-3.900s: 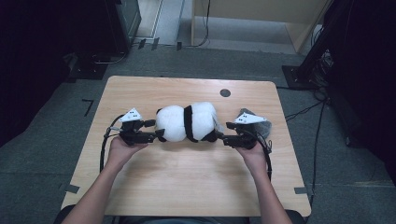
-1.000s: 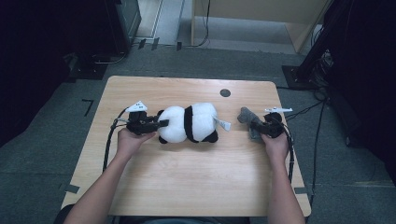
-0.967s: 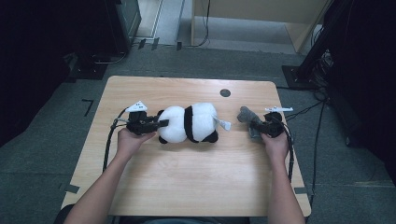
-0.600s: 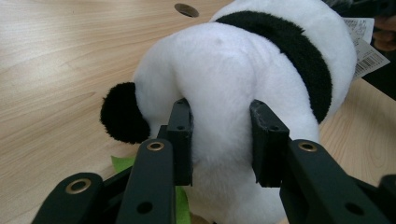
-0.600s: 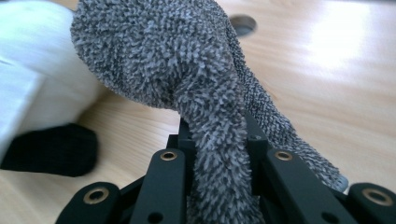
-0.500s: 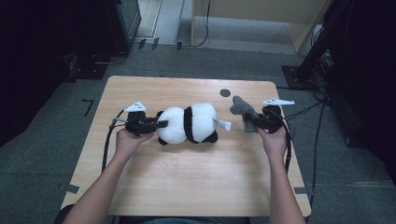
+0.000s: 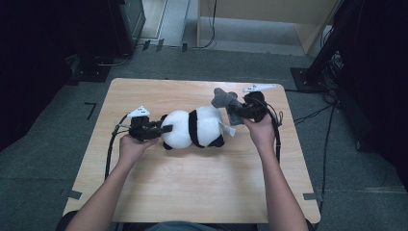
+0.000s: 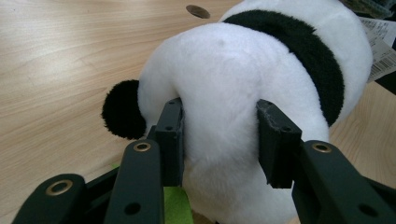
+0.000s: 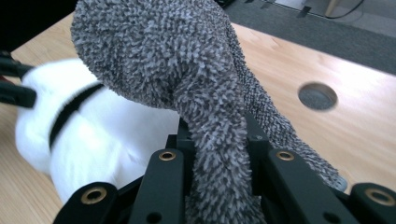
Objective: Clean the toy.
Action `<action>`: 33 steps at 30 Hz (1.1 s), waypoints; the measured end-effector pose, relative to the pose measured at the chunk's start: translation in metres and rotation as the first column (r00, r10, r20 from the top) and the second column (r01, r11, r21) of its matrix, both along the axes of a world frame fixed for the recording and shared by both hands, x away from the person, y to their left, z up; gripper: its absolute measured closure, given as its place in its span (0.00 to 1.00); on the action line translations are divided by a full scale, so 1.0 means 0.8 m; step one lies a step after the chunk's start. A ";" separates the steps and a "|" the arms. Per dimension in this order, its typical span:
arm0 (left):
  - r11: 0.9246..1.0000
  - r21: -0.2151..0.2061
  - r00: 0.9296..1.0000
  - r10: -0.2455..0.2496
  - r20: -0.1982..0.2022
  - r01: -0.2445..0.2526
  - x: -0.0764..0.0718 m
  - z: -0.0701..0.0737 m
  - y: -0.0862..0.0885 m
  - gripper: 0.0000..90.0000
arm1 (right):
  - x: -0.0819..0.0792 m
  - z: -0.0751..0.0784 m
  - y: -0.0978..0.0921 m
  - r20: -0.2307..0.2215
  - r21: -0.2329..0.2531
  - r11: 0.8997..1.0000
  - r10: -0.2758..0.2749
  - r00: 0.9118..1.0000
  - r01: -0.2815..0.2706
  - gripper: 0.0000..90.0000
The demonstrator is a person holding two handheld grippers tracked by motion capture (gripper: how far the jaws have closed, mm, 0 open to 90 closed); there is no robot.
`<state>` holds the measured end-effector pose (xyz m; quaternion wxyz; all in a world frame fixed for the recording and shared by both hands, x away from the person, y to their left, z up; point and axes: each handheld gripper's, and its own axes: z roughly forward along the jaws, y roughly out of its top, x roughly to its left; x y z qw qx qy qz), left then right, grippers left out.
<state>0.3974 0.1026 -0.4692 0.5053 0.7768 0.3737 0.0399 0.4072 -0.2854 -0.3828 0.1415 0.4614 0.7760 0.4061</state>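
The table (image 7: pixel 192 192) carries a stuffed panda (image 7: pixel 195 127) lying on its side near the middle, somewhat closer to the far edge than to the near one. The toy's white rump points toward the left edge; its head end, with a paper tag (image 7: pixel 226 129), points toward the right edge. The left gripper (image 7: pixel 161 130) holds the rump: in the left gripper view the two black jaws stand moderately apart and press into the white plush (image 8: pixel 219 116) from both sides, beside the black tail (image 8: pixel 122 108). The right gripper (image 7: pixel 235 113) is clamped on a grey fuzzy cloth (image 7: pixel 223 100); in the right gripper view the jaws stand narrow, with the grey pile (image 9: pixel 187 70) bunched between them and rising above them. Compared with the high view one second ago, the right hand (image 7: pixel 260 132) has travelled from near the right edge toward the far right part of the table and has lifted the cloth, which now hangs raised just beside the panda's head end. The panda and the left gripper have stayed in place. Judgement: the cloth has been picked up and is being carried to the toy, likely to wipe or cover it. The left grip serves as the anchor. A round hole (image 7: pixel 231 94) lies in the table close to the cloth.
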 end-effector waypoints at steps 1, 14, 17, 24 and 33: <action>1.000 0.000 1.000 0.001 0.003 -0.001 0.000 0.000 0.000 0.65 | 0.004 0.004 0.006 -0.002 -0.004 1.000 0.003 1.000 -0.003 0.84; 1.000 0.030 1.000 0.001 0.026 -0.002 -0.002 0.002 -0.002 0.62 | 0.046 0.019 0.102 -0.023 -0.039 0.994 0.103 0.994 -0.104 0.83; 0.999 0.032 1.000 0.004 0.028 -0.004 -0.003 0.002 -0.003 0.62 | 0.051 0.016 0.125 -0.036 -0.058 0.989 0.132 0.991 -0.134 0.83; 0.999 0.045 0.999 0.007 0.037 -0.008 -0.005 0.003 -0.003 0.63 | 0.061 0.013 0.180 -0.051 -0.051 0.978 0.201 0.978 -0.204 0.83; 0.998 0.051 0.999 0.020 0.050 -0.023 -0.010 0.002 -0.004 0.63 | 0.063 -0.014 0.250 -0.121 -0.073 0.954 0.280 0.952 -0.290 0.83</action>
